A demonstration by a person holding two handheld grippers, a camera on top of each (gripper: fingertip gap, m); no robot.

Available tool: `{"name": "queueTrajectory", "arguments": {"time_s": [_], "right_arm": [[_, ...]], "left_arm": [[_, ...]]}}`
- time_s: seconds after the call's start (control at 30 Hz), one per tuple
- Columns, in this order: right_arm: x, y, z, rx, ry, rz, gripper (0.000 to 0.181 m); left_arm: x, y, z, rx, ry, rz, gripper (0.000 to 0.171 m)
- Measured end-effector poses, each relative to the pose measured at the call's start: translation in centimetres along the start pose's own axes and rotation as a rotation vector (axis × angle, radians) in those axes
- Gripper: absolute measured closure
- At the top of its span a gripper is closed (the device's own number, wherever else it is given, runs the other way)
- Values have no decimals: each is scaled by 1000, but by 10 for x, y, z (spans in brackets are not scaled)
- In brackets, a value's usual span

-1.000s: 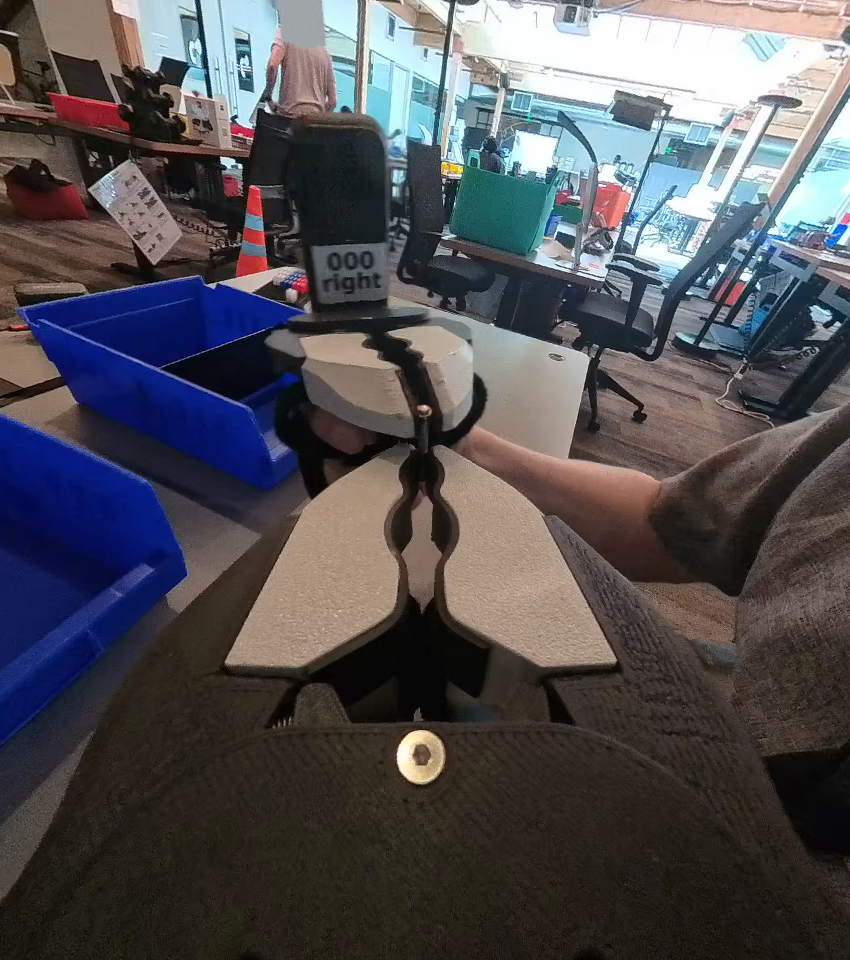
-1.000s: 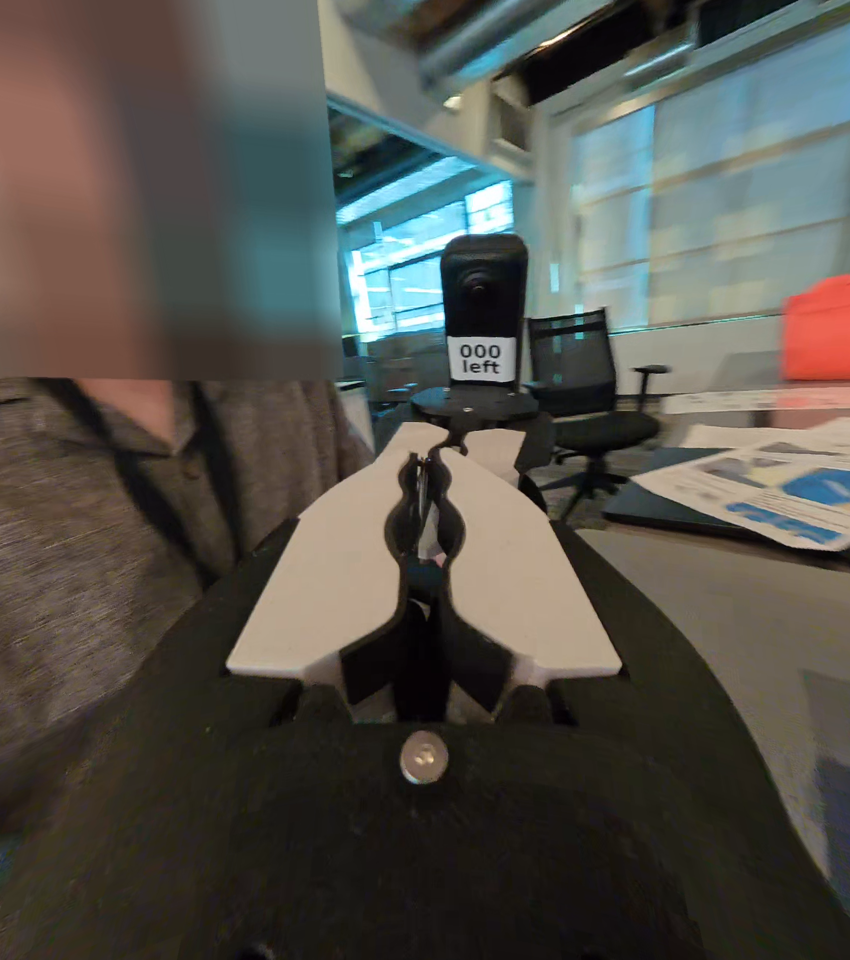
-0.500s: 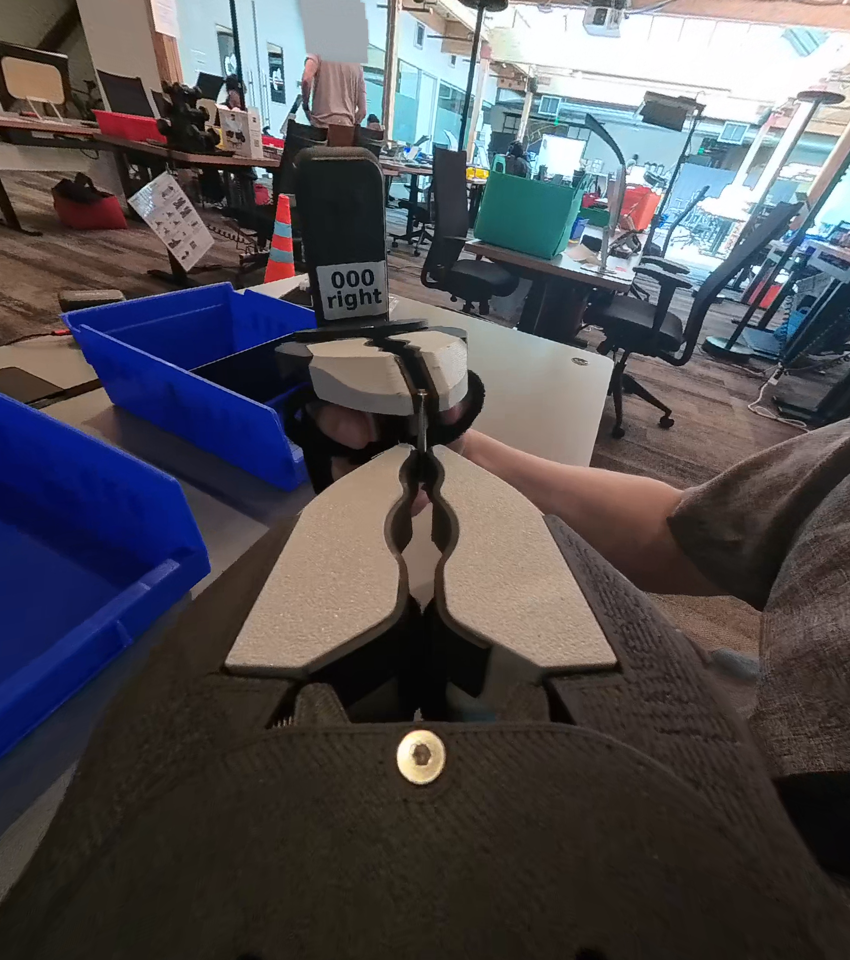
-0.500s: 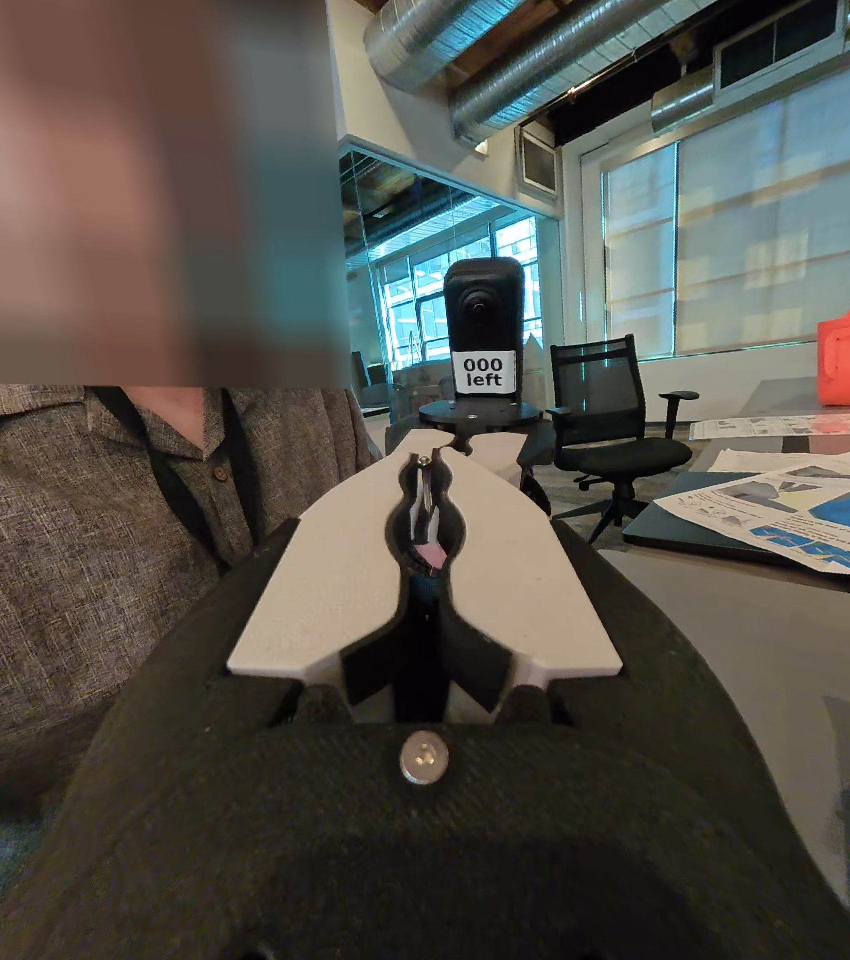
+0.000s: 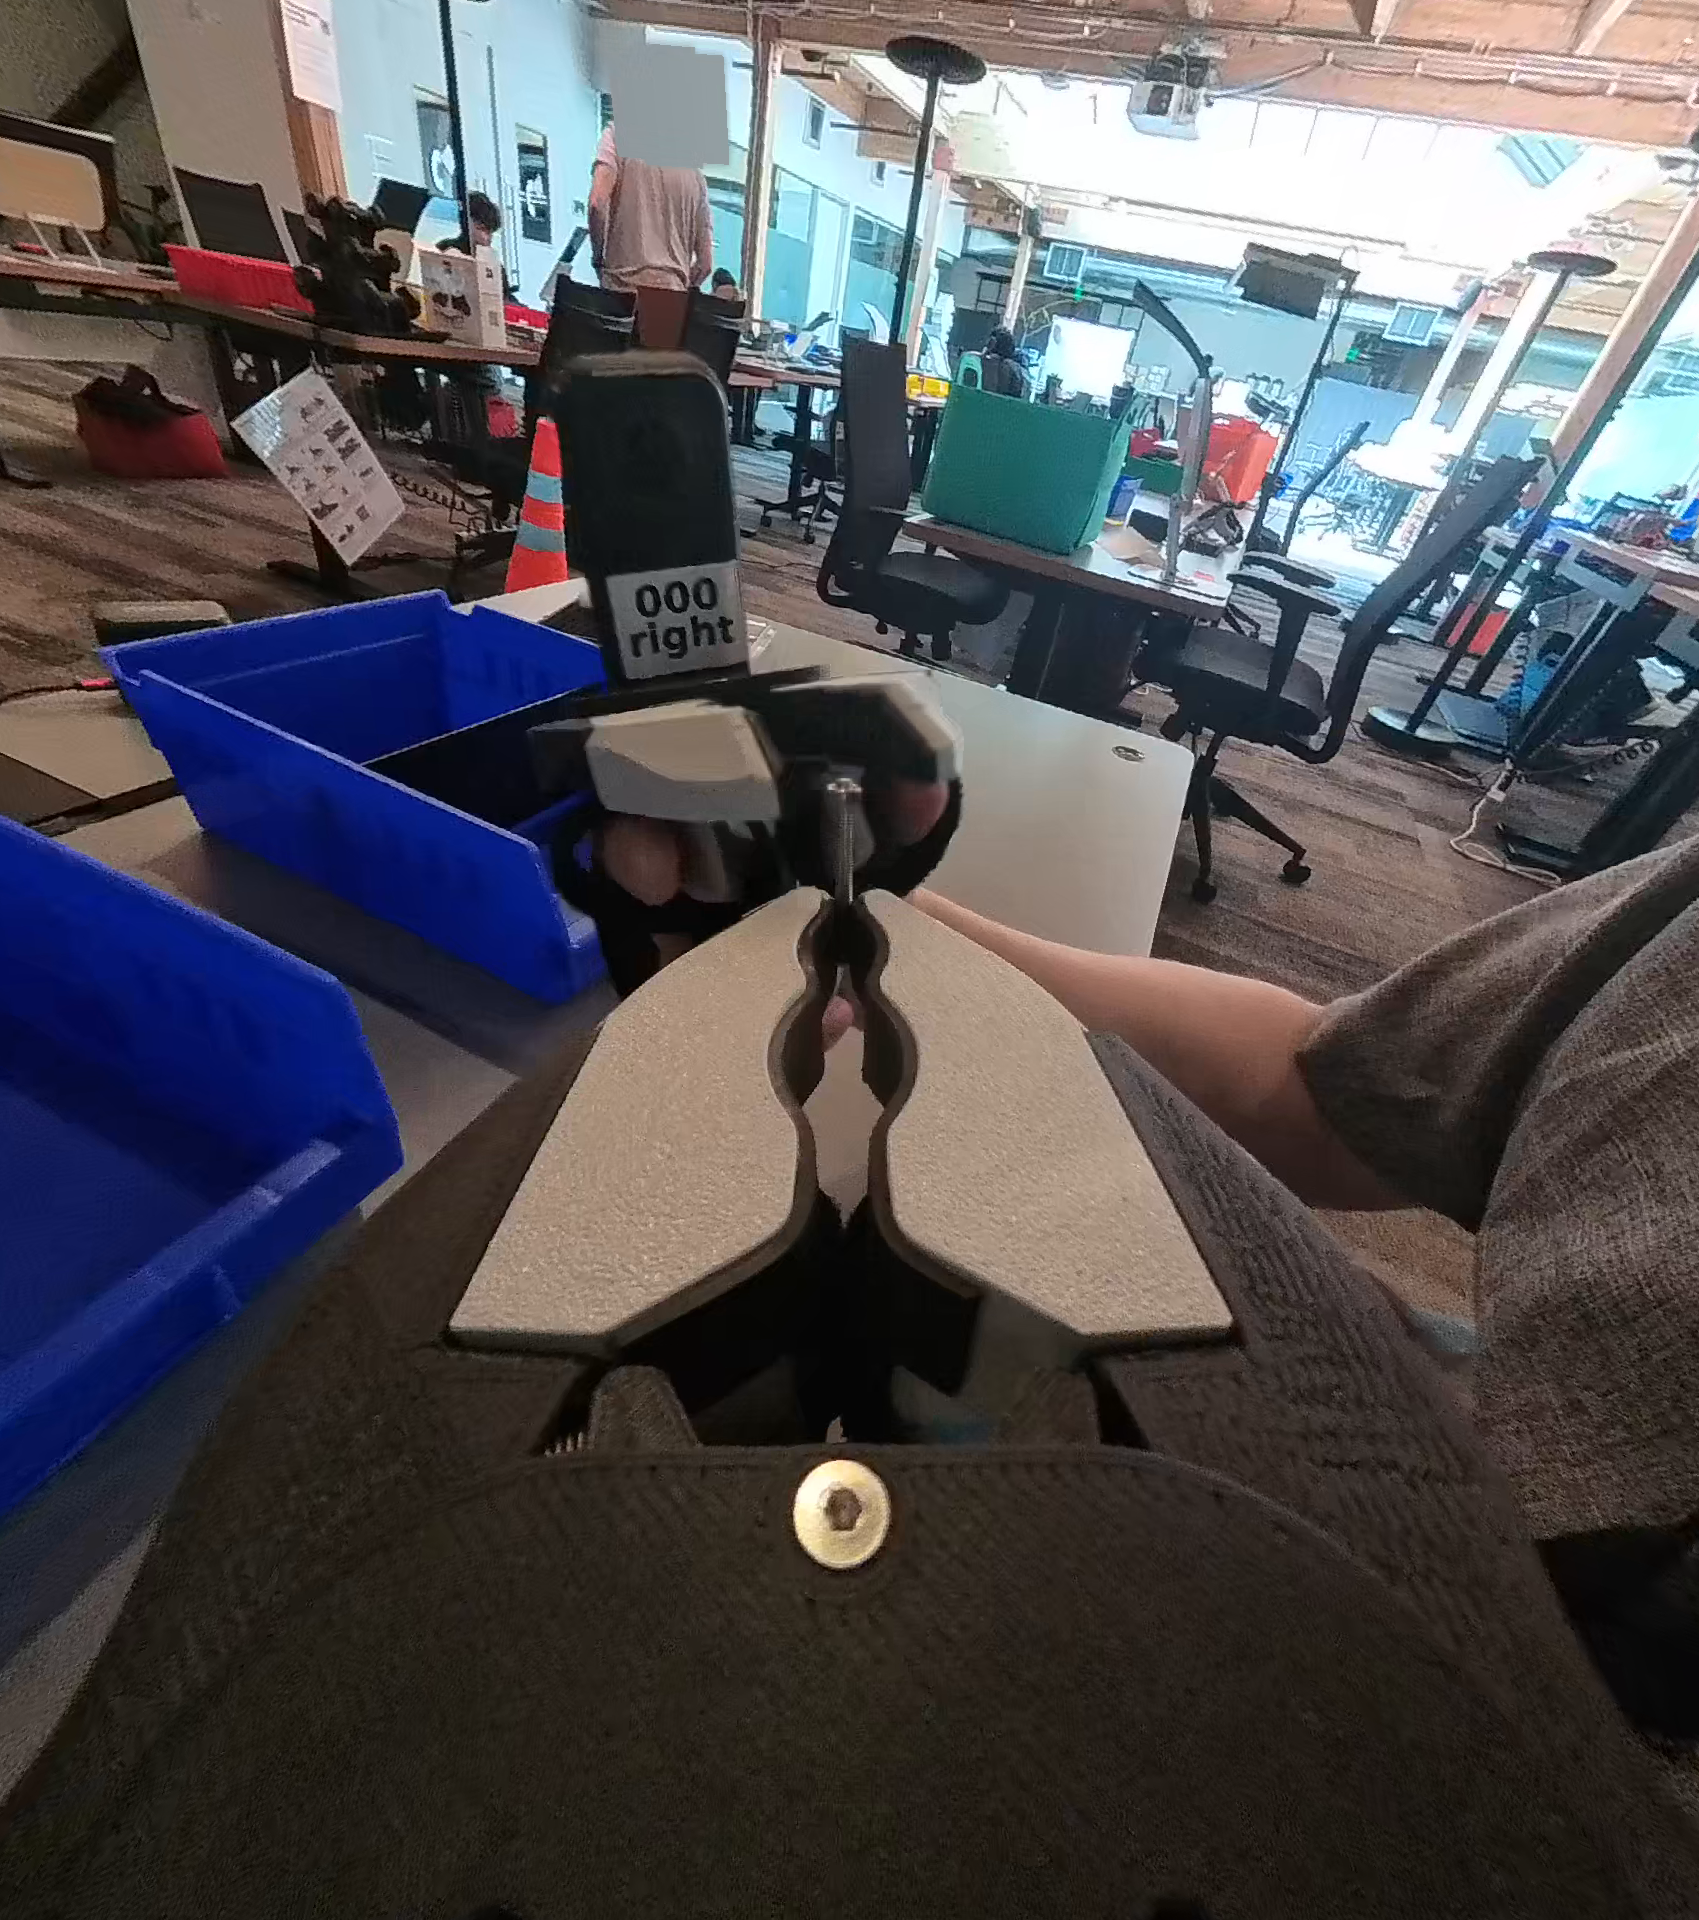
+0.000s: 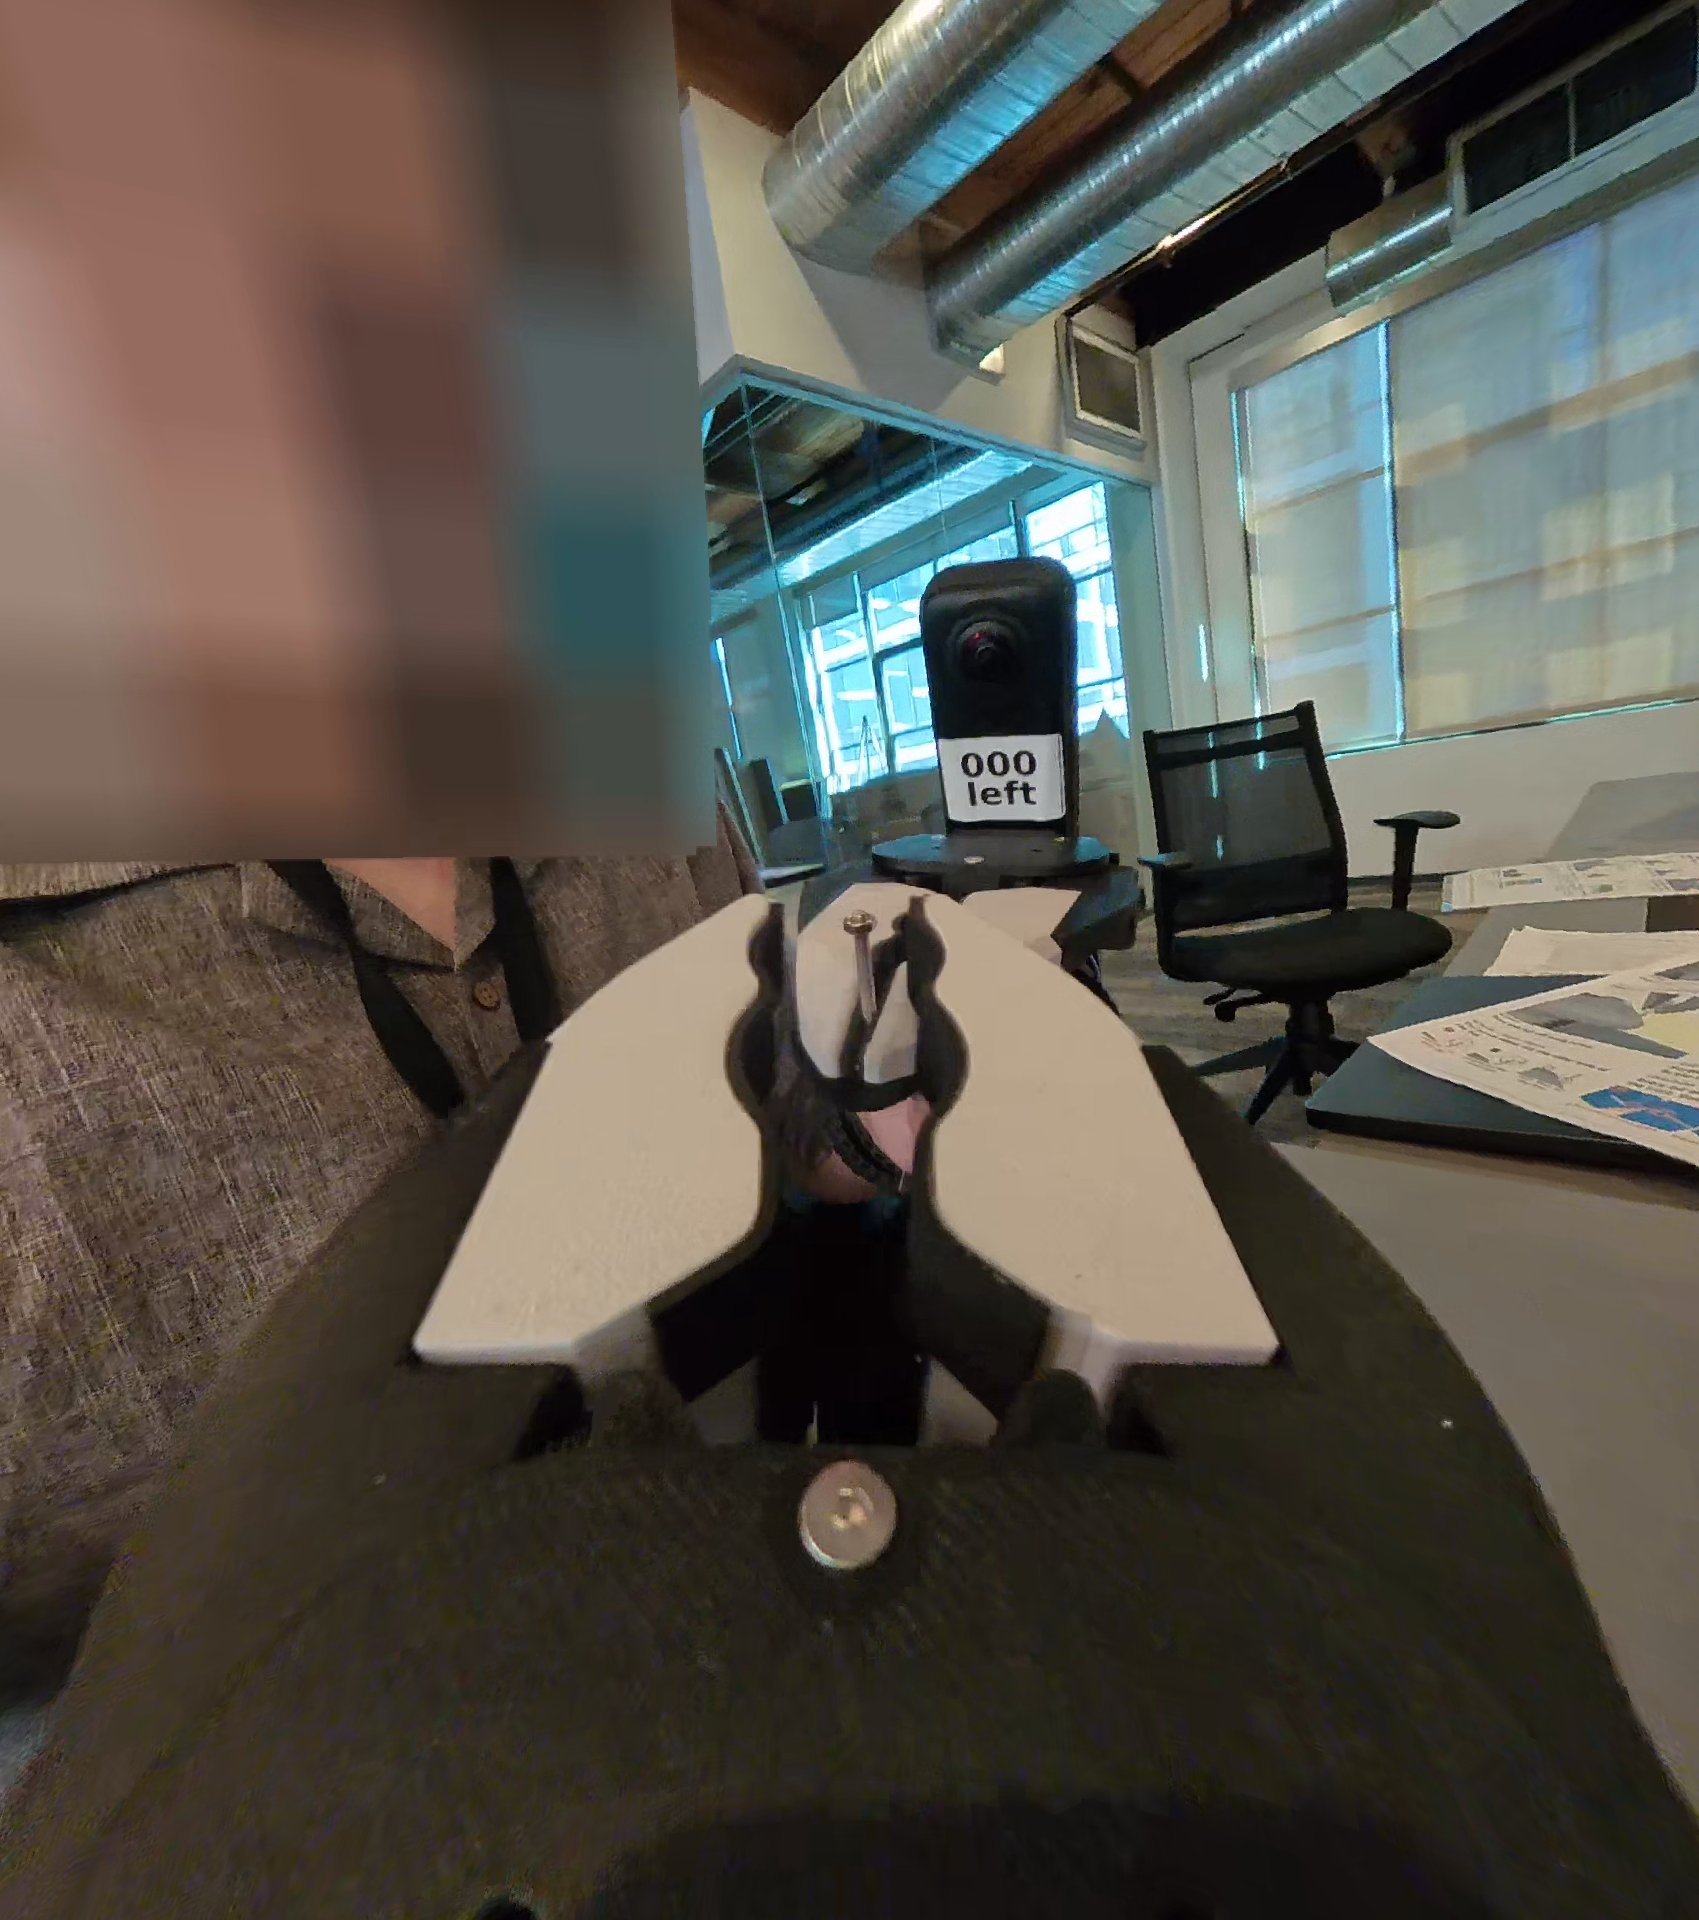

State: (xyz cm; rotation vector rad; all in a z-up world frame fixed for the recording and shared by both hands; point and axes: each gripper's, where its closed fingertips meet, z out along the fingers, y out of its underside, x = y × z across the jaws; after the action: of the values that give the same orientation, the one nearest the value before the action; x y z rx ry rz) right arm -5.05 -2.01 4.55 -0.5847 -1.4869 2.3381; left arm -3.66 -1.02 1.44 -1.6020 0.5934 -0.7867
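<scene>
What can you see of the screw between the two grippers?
The screw is thin, silvery metal, with a small rounded head and a long shank. It stands roughly upright, head up. The left gripper is shut on its lower end, with the shank rising above the fingertips. The right gripper is open around it; in the right wrist view the screw stands free in the gap, leaning slightly, touching neither finger as far as shows. Threads are too fine to tell.

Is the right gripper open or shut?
Open: the right gripper has a clear gap at its tips. The screw stands between them, its lower end pinched by the left gripper.
</scene>
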Motion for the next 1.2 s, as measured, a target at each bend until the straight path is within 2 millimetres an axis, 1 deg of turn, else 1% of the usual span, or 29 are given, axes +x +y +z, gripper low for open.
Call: {"name": "queueTrajectory", "arguments": {"time_s": [0.03,0.07,0.13,0.2,0.27,0.3,0.33,0.37,0.4,0.43,0.53,0.63,0.87,1.1,1.2], "right_arm": [[0,-2,-2,13,19,-9,156],[2,-3,-4,26,59,-16,148],[8,-3,-7,40,177,-58,145],[22,-8,-14,74,440,-154,150],[36,-13,-27,122,761,-243,155],[37,-12,-29,123,871,-284,154],[44,-6,-36,82,1027,-291,155],[46,0,-33,26,1100,-330,153],[48,3,-34,-5,1193,-365,154],[49,5,-31,-38,1242,-397,158],[46,5,-15,-35,1262,-462,157],[48,8,-8,-46,1271,-478,160],[48,4,-6,-12,1275,-482,165],[46,2,-5,14,1259,-464,176],[46,3,-5,13,1253,-459,176]], "left_arm": [[-2,-1,-1,3,-9,-1,170],[-4,-1,-3,6,-17,-2,170],[-10,-2,-6,14,-47,-2,170],[-20,-2,-10,12,-115,11,170],[-31,-1,-13,16,-190,13,170],[-36,0,-13,17,-223,13,170],[-40,2,-13,13,-255,17,170],[-43,4,-13,7,-281,24,170],[-44,6,-12,4,-299,30,170],[-44,7,-11,4,-313,34,170],[-44,8,-9,3,-344,59,170],[-42,6,-10,8,-357,79,170],[-42,4,-13,14,-359,90,170],[-42,5,-14,12,-359,93,169],[-42,5,-13,13,-353,92,170]]}}
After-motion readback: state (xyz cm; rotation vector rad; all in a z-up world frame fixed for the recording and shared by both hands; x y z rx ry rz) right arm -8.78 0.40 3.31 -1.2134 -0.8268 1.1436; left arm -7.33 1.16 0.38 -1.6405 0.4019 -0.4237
